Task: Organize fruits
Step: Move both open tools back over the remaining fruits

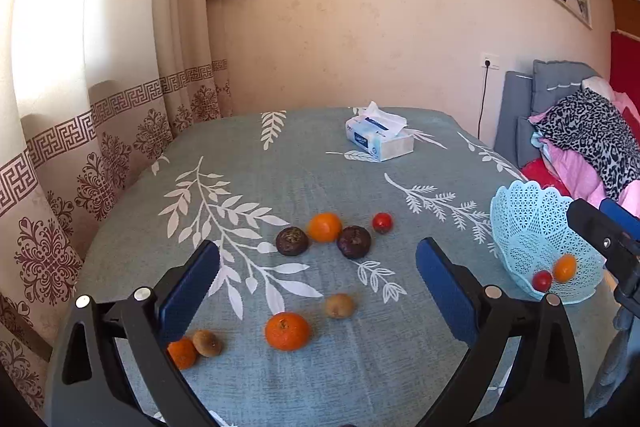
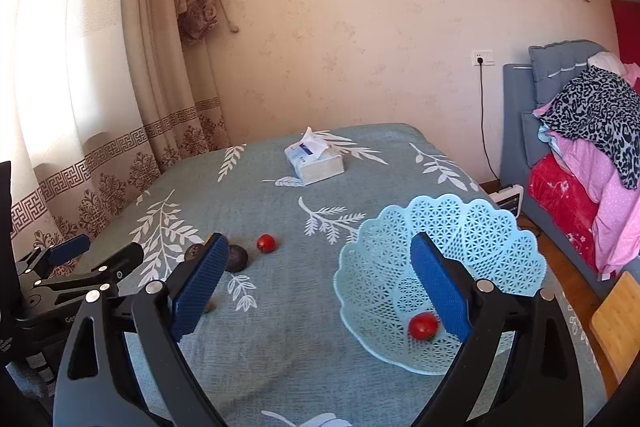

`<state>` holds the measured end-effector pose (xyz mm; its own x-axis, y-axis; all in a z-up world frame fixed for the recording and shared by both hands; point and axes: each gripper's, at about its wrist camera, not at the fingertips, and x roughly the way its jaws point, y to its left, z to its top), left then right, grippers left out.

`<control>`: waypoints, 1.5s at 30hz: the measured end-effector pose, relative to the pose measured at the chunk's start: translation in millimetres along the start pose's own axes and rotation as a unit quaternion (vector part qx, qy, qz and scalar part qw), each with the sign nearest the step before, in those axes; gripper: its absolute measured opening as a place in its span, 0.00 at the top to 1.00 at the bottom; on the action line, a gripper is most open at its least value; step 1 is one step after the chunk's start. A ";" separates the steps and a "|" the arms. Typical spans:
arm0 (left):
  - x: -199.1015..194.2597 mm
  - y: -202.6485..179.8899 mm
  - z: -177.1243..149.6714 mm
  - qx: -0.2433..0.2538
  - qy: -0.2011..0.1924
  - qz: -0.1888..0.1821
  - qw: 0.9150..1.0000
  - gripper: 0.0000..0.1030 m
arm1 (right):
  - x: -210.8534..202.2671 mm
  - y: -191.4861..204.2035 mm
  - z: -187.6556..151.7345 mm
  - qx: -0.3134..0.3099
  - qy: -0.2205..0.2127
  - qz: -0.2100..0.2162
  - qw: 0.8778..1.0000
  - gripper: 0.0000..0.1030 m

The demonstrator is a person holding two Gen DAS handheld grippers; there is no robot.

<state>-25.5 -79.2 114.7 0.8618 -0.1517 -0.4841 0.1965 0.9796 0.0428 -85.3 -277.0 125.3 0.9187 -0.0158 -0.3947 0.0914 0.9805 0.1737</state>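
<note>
Fruit lies loose on the teal leaf-print tablecloth [image 1: 320, 167]: an orange [image 1: 287, 331] close in front, another orange [image 1: 324, 227], a third orange [image 1: 182, 352] by my left finger, two kiwis [image 1: 339, 305] [image 1: 207, 343], two dark purple fruits [image 1: 292, 241] [image 1: 353, 242] and a red tomato [image 1: 382, 222]. A light blue lattice basket [image 1: 532, 227] at the right holds a tomato [image 1: 542, 280] and an orange [image 1: 565, 267]. My left gripper [image 1: 318, 267] is open and empty above the fruit. My right gripper [image 2: 316, 273] is open and empty over the basket's [image 2: 472, 227] near edge, the tomato [image 2: 423, 325] by its right finger.
A tissue box [image 1: 379, 138] stands at the far side of the table. Curtains [image 1: 100, 147] hang at the left. A grey sofa piled with clothes [image 1: 580, 131] stands at the right. A wooden stool [image 2: 620, 323] is at the table's right.
</note>
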 end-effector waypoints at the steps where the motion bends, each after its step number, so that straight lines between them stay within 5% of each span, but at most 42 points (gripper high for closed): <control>1: -0.1 4.5 -1.1 -0.003 0.001 0.003 1.000 0.05 | 1.7 5.3 -1.1 -0.003 0.002 0.006 1.000 0.09; 16: 2.3 75.0 -20.4 -0.028 0.022 0.061 0.997 0.05 | 39.2 61.4 -22.7 -0.031 0.056 0.059 0.996 0.09; 28: 7.8 128.7 -48.7 -0.046 0.077 0.078 0.993 0.05 | 67.1 88.5 -43.2 -0.053 0.109 0.083 0.989 0.09; 38: 22.0 133.2 -84.1 -0.022 0.125 0.063 0.990 0.06 | 84.2 103.1 -59.6 -0.071 0.147 0.097 0.982 0.09; 45: 43.4 143.1 -91.4 -0.049 0.161 0.034 0.985 0.25 | 90.3 113.2 -66.3 -0.086 0.165 0.110 0.976 0.09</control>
<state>-2.8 66.5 20.0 0.6755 -0.0509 -0.7356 0.0838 0.9964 0.0080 -17.4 -154.5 49.4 0.7327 0.2357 -0.6385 -0.1870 0.9717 0.1441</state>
